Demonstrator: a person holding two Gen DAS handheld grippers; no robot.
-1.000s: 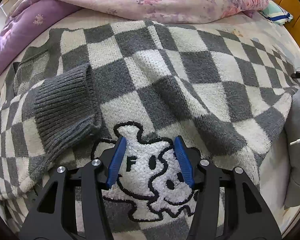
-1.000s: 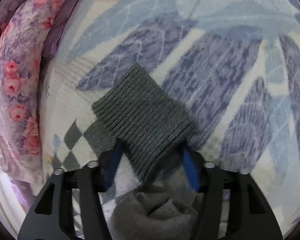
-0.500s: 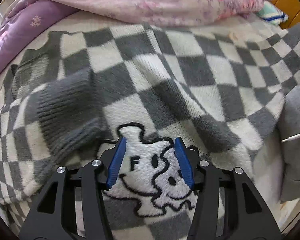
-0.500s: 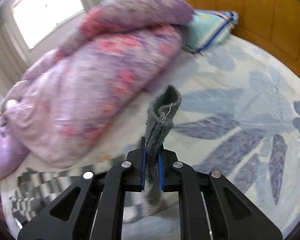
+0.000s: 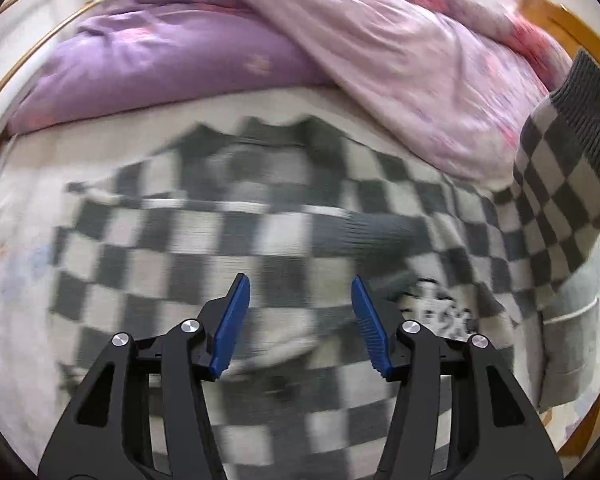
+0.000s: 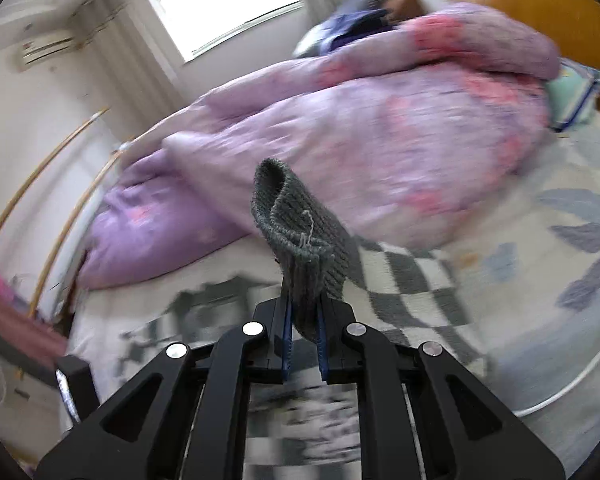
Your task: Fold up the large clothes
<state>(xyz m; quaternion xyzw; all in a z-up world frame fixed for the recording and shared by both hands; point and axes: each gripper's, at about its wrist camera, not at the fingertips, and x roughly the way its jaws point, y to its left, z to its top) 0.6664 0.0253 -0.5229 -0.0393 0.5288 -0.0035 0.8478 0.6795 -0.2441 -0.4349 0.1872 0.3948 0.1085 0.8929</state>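
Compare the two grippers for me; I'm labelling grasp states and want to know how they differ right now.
The left gripper is open, its blue pads wide apart, while the right gripper is shut. The left gripper holds nothing and hangs over the checkered sweater; the right gripper pinches the sweater's grey ribbed cuff, which is raised above the bed. Both have black frames and blue pads.

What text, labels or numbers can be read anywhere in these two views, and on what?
None can be read.
Cartoon patch on the checkered sweater: dark marks, too blurred to read.
Air conditioner on the wall: a small red mark, too small to read.
Grey cuff held in the right tongs: no label, only a loose thread.
Left tongs, open: no markings.
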